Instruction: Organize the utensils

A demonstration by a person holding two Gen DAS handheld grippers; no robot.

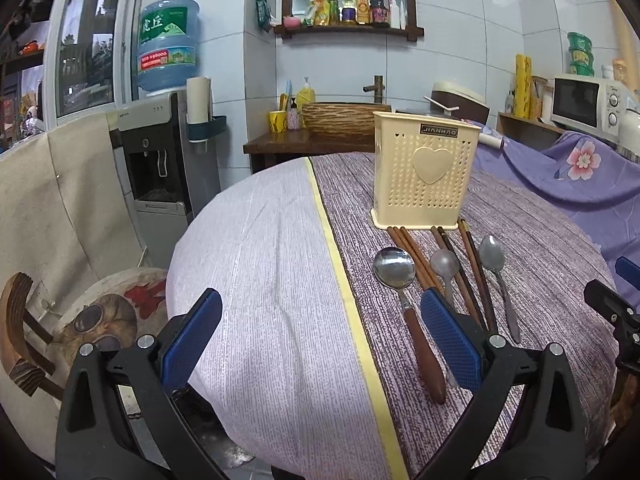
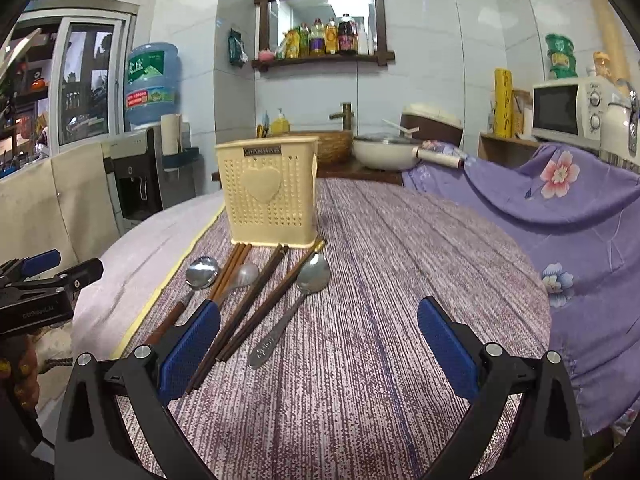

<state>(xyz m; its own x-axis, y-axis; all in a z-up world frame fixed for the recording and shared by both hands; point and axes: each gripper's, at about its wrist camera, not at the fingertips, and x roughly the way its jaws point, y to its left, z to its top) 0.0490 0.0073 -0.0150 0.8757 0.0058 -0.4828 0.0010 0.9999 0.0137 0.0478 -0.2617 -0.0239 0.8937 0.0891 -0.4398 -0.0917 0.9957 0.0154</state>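
Both gripper pairs gape empty over purple tablecloth (image 2: 360, 360); tiled kitchen behind.

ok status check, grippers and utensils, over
Left gripper and right gripper open, empty. Three spoons and chopsticks flat on cloth before the holder. Nothing blocking.

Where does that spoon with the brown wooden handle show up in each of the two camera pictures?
Left wrist view: the wooden-handled spoon lies right of centre, leftmost of the utensils, bowl toward the cream utensil holder.
Right wrist view: the same spoon sits left of centre, its handle partly hidden behind the gripper's left finger.
Shared landmark: the holder with its raised heart, standing just beyond the utensil row in both.
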